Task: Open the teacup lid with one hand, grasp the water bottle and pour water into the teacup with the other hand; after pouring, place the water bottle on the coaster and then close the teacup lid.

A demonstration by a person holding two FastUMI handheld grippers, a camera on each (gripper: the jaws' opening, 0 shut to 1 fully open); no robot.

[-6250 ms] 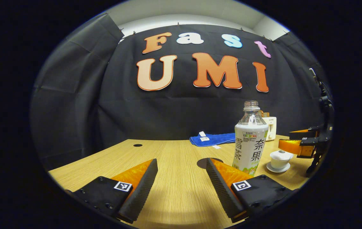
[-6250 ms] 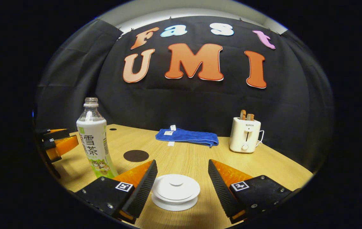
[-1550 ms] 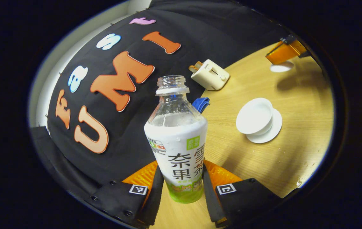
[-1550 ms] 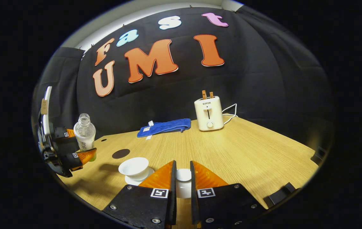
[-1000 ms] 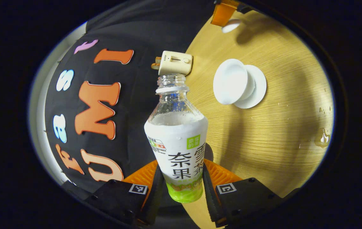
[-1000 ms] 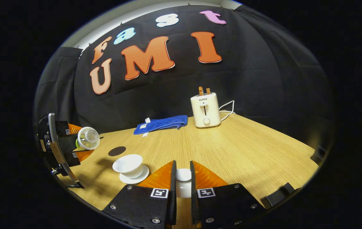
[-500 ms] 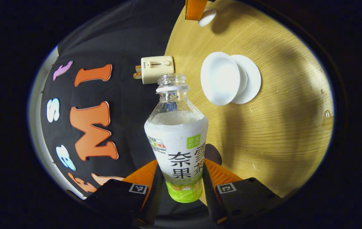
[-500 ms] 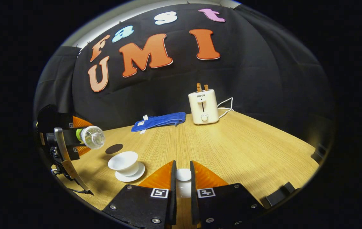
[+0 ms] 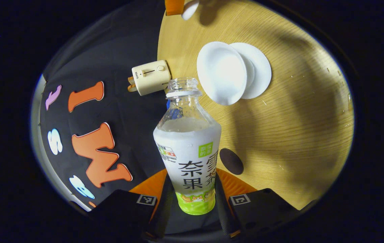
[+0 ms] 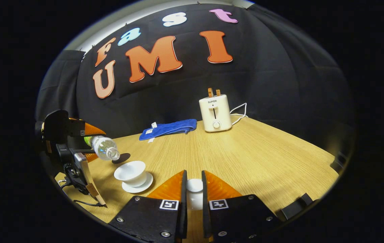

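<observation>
A white label with a green band at its base was seen on the clear water bottle (image 9: 188,152). The teacup (image 10: 130,171), its saucer (image 10: 144,185) and the lid (image 10: 194,185) were white, the coaster (image 9: 231,161) dark brown. The far towel (image 10: 168,129) was blue, the toaster (image 10: 214,113) cream, the table (image 10: 262,158) light wood-grained.

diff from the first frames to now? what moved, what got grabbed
The left gripper closed its jaws on the water bottle, lifted it and tipped it mouth-down toward the teacup. The right gripper closed on the teacup lid and carried it off to the cup's right. Now open, the teacup stays on its saucer. Coaster, toaster and blue cloth are unmoved.
</observation>
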